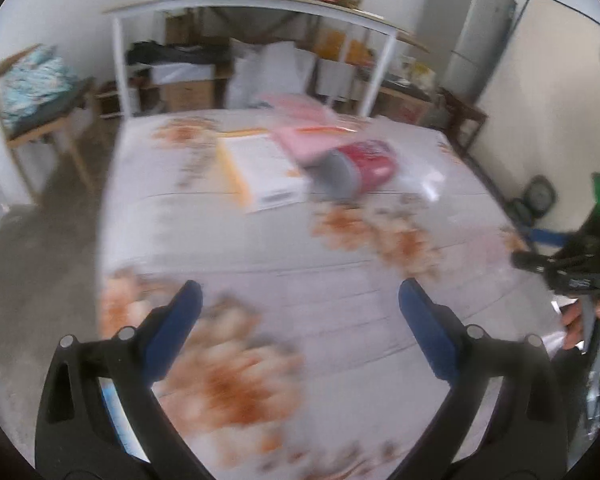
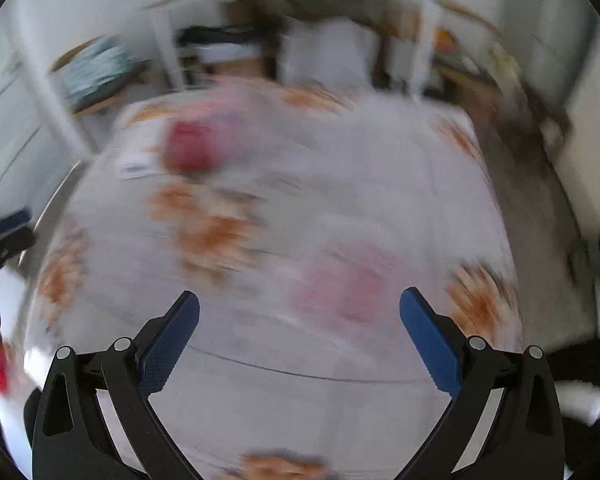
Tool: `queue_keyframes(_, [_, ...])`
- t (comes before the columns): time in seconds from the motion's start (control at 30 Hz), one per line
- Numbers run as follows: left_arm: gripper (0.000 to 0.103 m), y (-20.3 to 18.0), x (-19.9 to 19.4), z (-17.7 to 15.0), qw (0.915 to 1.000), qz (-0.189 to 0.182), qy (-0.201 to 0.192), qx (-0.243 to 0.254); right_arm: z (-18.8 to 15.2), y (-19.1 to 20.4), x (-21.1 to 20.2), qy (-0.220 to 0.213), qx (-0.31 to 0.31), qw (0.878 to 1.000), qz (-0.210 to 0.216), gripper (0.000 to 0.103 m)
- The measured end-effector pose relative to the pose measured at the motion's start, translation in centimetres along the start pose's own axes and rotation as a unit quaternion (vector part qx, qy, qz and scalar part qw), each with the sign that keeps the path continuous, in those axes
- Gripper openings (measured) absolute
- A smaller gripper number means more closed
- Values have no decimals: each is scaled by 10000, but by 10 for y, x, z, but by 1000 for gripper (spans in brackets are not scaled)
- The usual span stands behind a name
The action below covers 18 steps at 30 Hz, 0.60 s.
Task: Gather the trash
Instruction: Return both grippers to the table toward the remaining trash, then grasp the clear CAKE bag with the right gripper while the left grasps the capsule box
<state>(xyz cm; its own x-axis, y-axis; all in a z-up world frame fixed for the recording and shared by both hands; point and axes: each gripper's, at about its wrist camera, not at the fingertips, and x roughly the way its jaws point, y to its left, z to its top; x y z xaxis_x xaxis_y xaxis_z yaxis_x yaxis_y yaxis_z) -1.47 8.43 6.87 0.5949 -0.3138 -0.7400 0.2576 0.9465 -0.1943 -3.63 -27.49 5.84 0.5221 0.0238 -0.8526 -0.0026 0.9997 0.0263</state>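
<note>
Both views are blurred by motion. A red can [image 1: 360, 170] lies on its side on the flowered tablecloth [image 1: 300, 272], next to a white and yellow box [image 1: 260, 172] and a pink bag [image 1: 300, 120]. A clear plastic wrapper [image 1: 428, 182] lies to the can's right. My left gripper [image 1: 300, 300] is open and empty above the near part of the table. My right gripper [image 2: 300, 308] is open and empty; a pink patch [image 2: 344, 284] lies just ahead of it, and the red can [image 2: 188, 148] shows far left. The right gripper's body [image 1: 572, 272] shows at the left wrist view's right edge.
A white-framed shelf table [image 1: 260, 4] loaded with boxes and bags stands behind the table. A wooden side table [image 1: 40, 112] with a patterned bundle is at the left. A grey fridge [image 1: 472, 28] and a white board [image 1: 540, 80] stand at the right. Grey floor [image 1: 32, 260] lies left.
</note>
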Motion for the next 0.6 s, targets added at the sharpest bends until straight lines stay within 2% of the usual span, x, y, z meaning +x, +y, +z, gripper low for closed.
queue_keyframes(0.13, [95,-18,21,-9,9998,-168,53,-12,1,-34,29,247,735,9967,220,98])
queue_keyframes(0.23, [95,-5,22,-17,9994,-269,9,-227,10,-25,43,314,697,9971,33,98])
queue_keyframes(0.33, [95,14,17,-18,9981,-390,-53,-464,15,-9,66,464,588,9956,-563,98])
queue_keyframes(0.43, [95,24,16,-16,9980,-377,-87,-495,13,-1,86,681,478,9924,-903,98])
queue_keyframes(0.5, [95,27,16,-15,9985,-330,-100,-426,10,-2,91,701,482,9914,-990,98])
queue_keyframes(0.6, [95,32,12,-13,9986,-308,-177,-404,9,-14,89,667,779,9919,-754,98])
